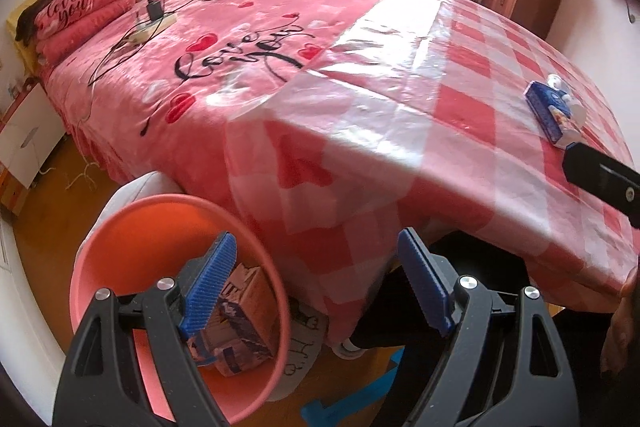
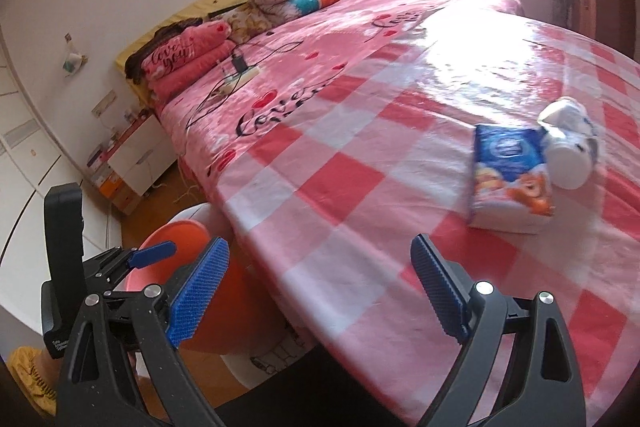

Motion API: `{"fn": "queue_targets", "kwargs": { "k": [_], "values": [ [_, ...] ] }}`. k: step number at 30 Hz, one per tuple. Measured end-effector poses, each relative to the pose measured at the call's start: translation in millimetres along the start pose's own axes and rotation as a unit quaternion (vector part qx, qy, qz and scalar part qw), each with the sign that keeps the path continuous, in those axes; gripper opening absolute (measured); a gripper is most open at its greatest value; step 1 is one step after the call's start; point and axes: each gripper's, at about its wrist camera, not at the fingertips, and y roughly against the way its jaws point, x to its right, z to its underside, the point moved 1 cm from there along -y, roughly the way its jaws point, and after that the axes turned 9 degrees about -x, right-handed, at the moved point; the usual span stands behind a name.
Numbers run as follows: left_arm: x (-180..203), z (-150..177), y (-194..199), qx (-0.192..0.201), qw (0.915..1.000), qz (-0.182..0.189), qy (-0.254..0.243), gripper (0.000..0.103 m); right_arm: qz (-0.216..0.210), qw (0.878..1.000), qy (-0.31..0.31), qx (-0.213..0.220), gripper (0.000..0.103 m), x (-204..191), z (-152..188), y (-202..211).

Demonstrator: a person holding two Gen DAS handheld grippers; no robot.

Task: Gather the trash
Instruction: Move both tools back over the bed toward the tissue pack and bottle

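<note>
Your left gripper (image 1: 320,281) hangs with its jaws spread wide and nothing between them, its blue pads (image 1: 210,281) over the near edge of the bed. One pad sits above the pink bin (image 1: 120,227), the other above the hanging checked sheet (image 1: 360,167). The bin stands on the floor just beside the bed, and boxes (image 1: 244,323) already lie inside it.

Your right gripper (image 2: 320,291) is also spread wide and empty, poised over the checked sheet near the bed's edge. Ahead of it and to the right, the blue packet (image 2: 510,175) lies flat on the sheet. A white cup (image 2: 570,151) lies on its side touching the packet's far corner. Both are well apart from your pads.

From the left view, the packet sits far off to the right, with the tip of your right gripper just in front of it.

Further up the bed you have a power strip (image 1: 154,27) with a charger and cables, and folded blankets (image 1: 84,11) by the headboard.
</note>
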Motion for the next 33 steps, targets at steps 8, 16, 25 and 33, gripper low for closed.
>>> {"fn": "queue_targets", "kwargs": {
  "k": [8, 16, 25, 33],
  "values": [
    [37.0, -9.0, 2.5, 0.003, 0.9993, 0.007, -0.036, 0.083, 0.009, 0.999, -0.038, 0.024, 0.091, 39.1, -0.6, 14.8],
    [76.0, -19.0, 2.0, 0.006, 0.9972, 0.015, -0.074, 0.083, 0.016, 0.995, -0.083, 0.051, 0.091, 82.7, 2.9, 32.6],
    [130.8, -30.1, 2.8, 0.012, 0.9916, 0.038, -0.123, 0.083, 0.045, 0.984, -0.141, 0.097, 0.091, 135.5, 7.0, 68.3],
    [179.6, -49.0, 8.7, 0.023, 0.9849, 0.078, -0.153, 0.083, 0.064, 0.974, -0.184, 0.117, 0.091, 179.2, 12.8, 85.7]
  ]
}}
